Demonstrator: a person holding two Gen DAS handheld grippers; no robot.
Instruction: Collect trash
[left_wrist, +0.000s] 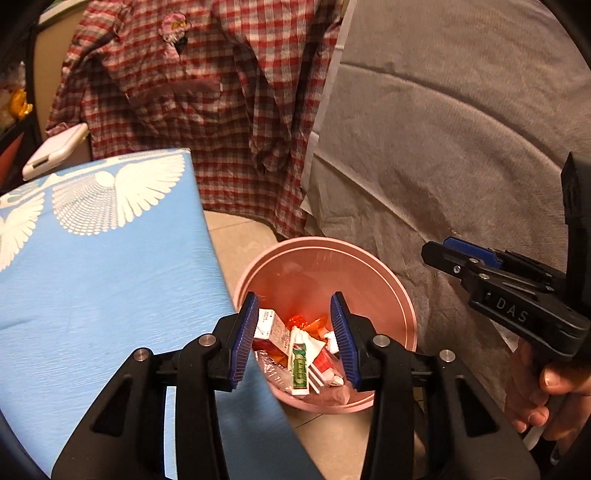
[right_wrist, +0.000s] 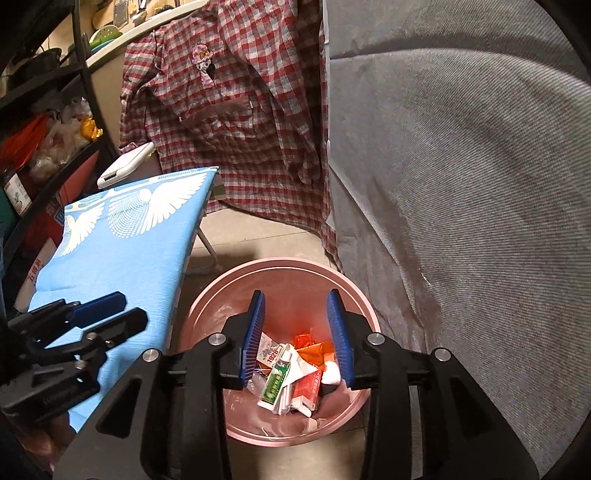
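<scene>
A pink bin (left_wrist: 402, 295) (right_wrist: 207, 306) stands on the tiled floor beside a blue ironing board. Inside lie a green toothpaste tube (left_wrist: 300, 365) (right_wrist: 275, 384), a white carton (left_wrist: 275, 332), orange wrappers (right_wrist: 314, 347) and other litter. My left gripper (left_wrist: 295, 339) is open and empty above the bin, by the board's edge. My right gripper (right_wrist: 299, 338) is open and empty over the bin's mouth. The right gripper also shows at the right of the left wrist view (left_wrist: 458, 254); the left one shows at the left of the right wrist view (right_wrist: 110, 314).
The blue ironing board (left_wrist: 92, 277) (right_wrist: 122, 251) with white wing prints fills the left. A red checked shirt (left_wrist: 207, 92) (right_wrist: 240, 110) hangs behind. A grey fabric cover (left_wrist: 461, 147) (right_wrist: 461, 184) stands at right. A white device (left_wrist: 55, 151) lies behind the board. Cluttered shelves (right_wrist: 40, 140) are far left.
</scene>
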